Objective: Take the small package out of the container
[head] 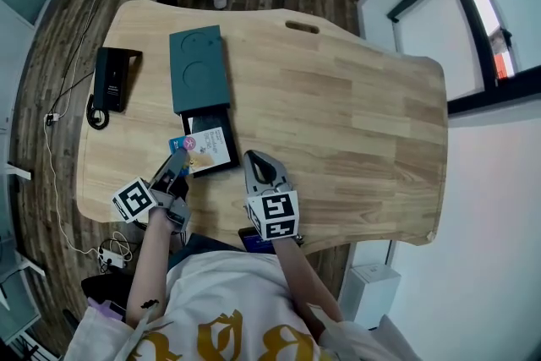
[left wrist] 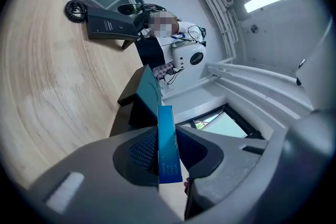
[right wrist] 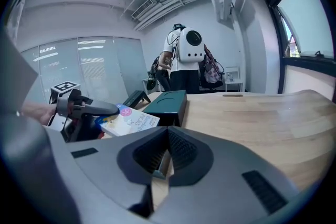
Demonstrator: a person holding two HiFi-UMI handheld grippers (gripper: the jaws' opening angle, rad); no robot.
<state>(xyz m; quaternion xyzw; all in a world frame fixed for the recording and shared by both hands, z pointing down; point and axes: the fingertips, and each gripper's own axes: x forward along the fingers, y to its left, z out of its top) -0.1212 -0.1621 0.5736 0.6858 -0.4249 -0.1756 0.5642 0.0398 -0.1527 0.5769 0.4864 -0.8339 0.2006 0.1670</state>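
My left gripper [head: 179,156] is shut on the small package [head: 193,148], a flat white and pink box with a blue edge, at the left rim of the black tray container [head: 221,168]. In the left gripper view the package's blue edge [left wrist: 167,134] stands upright, pinched between both pads. From the right gripper view the package [right wrist: 132,120] is tilted, lifted at its left end by the left gripper [right wrist: 89,108]. My right gripper [head: 256,160] rests on the table just right of the tray, shut with nothing held [right wrist: 167,140].
A teal box [head: 199,68] lies behind the tray, touching its far end. A black device [head: 112,79] with a coiled cable sits at the table's left edge. A person with a white backpack [right wrist: 185,52] stands beyond the table. The wooden table [head: 355,123] stretches right.
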